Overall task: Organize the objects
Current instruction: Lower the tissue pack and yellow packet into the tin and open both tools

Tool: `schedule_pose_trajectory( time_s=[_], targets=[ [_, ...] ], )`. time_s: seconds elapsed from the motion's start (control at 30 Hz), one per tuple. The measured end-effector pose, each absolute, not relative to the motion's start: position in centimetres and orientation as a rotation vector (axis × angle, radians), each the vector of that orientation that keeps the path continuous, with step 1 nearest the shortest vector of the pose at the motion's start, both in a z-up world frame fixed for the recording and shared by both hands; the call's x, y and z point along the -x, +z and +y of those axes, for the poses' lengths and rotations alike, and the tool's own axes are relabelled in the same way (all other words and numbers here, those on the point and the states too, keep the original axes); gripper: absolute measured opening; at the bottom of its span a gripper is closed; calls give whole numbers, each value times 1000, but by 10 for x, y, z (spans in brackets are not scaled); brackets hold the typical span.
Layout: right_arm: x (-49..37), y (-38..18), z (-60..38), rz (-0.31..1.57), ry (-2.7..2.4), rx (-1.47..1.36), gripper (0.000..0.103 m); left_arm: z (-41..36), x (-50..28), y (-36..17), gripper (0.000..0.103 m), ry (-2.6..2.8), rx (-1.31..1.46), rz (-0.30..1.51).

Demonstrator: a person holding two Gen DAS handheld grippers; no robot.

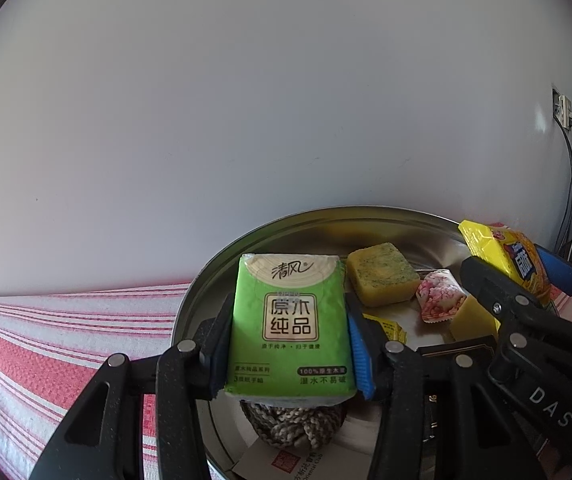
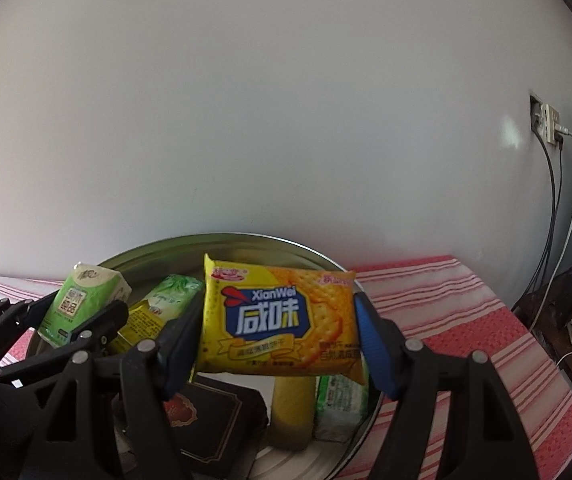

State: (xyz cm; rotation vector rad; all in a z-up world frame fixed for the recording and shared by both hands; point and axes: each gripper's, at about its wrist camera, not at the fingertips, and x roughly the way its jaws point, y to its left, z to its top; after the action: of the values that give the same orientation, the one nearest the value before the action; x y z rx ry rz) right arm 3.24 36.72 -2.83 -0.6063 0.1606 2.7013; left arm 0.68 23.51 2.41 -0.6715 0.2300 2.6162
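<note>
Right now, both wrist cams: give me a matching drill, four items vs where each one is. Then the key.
Items
1. green tissue pack
2. yellow cracker packet
3. yellow sponge block
4. pink floral candy

Places
A. lying on the metal tray, touching nothing that grips
B. between the right gripper fingers
C. in the tray, right of the sponge block
D. between the left gripper fingers

Pairs: 1-D, 2-B, 3-A, 4-C
</note>
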Motion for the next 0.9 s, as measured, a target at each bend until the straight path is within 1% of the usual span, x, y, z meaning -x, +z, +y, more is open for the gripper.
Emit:
schedule_pose_trajectory(
  time_s=[0.17,0.33,0.37,0.47,0.5,0.53,0.57,0.6,0.67,0.8,0.9],
  targets=[
    [-32,-29,373,217,2714,628,72,236,-6,25,51,2620,671,230],
    [-32,-29,380,221,2719,635,72,234,-7,26,51,2621,674,225],
    [-30,-32,368,226,2718,637,73,233,-8,27,51,2621,675,221],
    [-29,-39,373,289,2743,663,75,229,-8,29,53,2626,679,194],
    [-30,-40,374,327,2759,674,76,227,-8,30,60,2624,687,174],
    [-30,-41,378,370,2772,679,77,226,-8,29,69,2614,708,158],
    [-32,-42,381,408,2780,671,77,224,-8,29,86,2603,726,141],
    [-34,-41,384,444,2801,651,90,224,-9,30,91,2598,727,131],
    [-41,-37,382,468,2824,579,101,224,-15,32,91,2591,698,139],
    [-51,-28,372,385,2804,464,103,225,-27,36,94,2576,696,176],
    [-59,-20,364,397,2793,423,103,223,-35,38,94,2581,694,180]
  ],
)
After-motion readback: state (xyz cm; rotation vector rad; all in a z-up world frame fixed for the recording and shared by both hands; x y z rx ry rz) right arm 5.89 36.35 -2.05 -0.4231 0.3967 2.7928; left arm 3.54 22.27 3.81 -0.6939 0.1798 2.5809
